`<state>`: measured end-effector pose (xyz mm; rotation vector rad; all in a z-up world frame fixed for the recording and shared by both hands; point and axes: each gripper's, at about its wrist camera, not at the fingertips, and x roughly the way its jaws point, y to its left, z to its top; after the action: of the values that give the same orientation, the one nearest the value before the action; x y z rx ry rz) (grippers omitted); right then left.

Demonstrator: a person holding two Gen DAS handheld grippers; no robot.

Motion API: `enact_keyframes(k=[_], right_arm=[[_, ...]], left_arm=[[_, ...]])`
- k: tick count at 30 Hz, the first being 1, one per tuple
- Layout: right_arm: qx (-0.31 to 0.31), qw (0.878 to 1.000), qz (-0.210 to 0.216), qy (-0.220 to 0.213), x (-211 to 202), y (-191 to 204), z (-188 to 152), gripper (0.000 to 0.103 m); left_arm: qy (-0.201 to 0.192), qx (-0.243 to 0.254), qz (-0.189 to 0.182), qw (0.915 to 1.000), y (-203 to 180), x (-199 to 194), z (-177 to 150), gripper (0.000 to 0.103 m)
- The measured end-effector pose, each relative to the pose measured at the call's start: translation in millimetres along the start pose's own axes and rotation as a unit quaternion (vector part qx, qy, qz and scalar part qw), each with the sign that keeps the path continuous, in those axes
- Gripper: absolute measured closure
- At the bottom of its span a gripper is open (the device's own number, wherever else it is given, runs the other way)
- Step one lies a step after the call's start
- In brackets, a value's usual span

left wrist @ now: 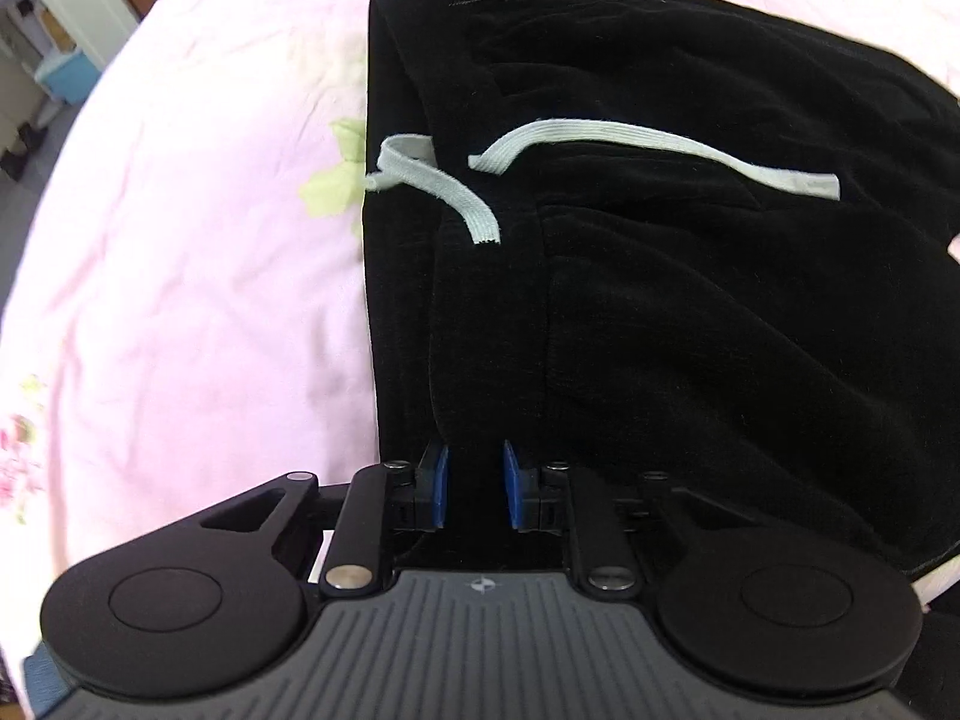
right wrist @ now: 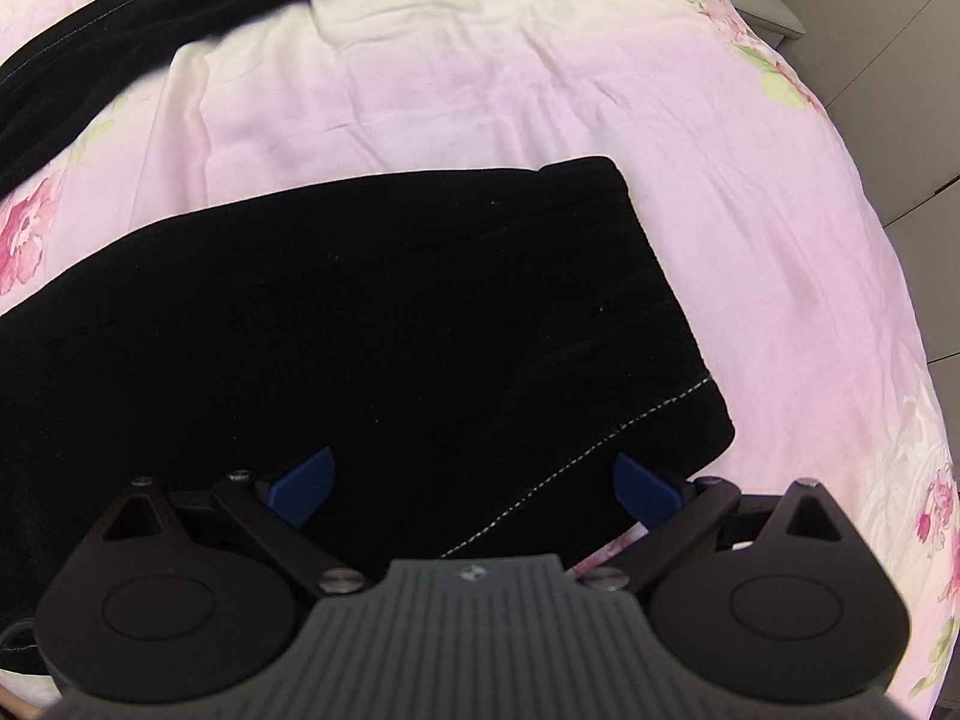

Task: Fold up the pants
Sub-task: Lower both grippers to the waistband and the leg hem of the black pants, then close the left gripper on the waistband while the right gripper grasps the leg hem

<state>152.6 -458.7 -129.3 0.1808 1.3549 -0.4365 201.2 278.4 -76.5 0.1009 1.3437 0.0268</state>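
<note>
Black pants (left wrist: 690, 300) lie on a pink flowered bed sheet (left wrist: 210, 240), waistband to the left, with a pale grey drawstring (left wrist: 600, 138) loose on top. My left gripper (left wrist: 474, 450) points down at the near edge of the waistband, its blue pads pinched on a fold of the black fabric. In the right wrist view one pant leg (right wrist: 390, 300) ends in a hem with white stitching (right wrist: 600, 444). My right gripper (right wrist: 474, 468) hovers over that hem, jaws wide apart, and the pads are not pressing the cloth. The other leg (right wrist: 150, 12) runs across the upper left.
The sheet (right wrist: 540, 90) is wrinkled and spreads bare to the right of the leg. Past the bed's left edge stand a white cabinet (left wrist: 84, 6) and a blue box (left wrist: 69, 75). Grey furniture (right wrist: 888, 30) stands beyond the right edge.
</note>
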Motion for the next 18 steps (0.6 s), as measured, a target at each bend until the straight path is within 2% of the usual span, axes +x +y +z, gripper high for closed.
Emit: enact_keyframes(k=[3,5,12,18], right_arm=[[0.003,1.0,0.005,-0.004,-4,-2,-2,0.007],[0.0,1.0,0.01,-0.008,-8,-2,-4,0.007],[-0.022,0.999,0.024,-0.036,-28,-5,-7,0.007],[-0.046,0.998,0.016,-0.044,-32,-8,-4,0.007]], left_arm=[[0.016,0.026,0.024,0.9992,-16,-2,3,0.087],[0.044,0.036,0.04,0.9976,-23,2,7,0.088],[0.104,0.037,0.078,0.9908,-26,20,6,0.087],[0.15,0.077,0.131,0.977,-37,45,2,0.087]])
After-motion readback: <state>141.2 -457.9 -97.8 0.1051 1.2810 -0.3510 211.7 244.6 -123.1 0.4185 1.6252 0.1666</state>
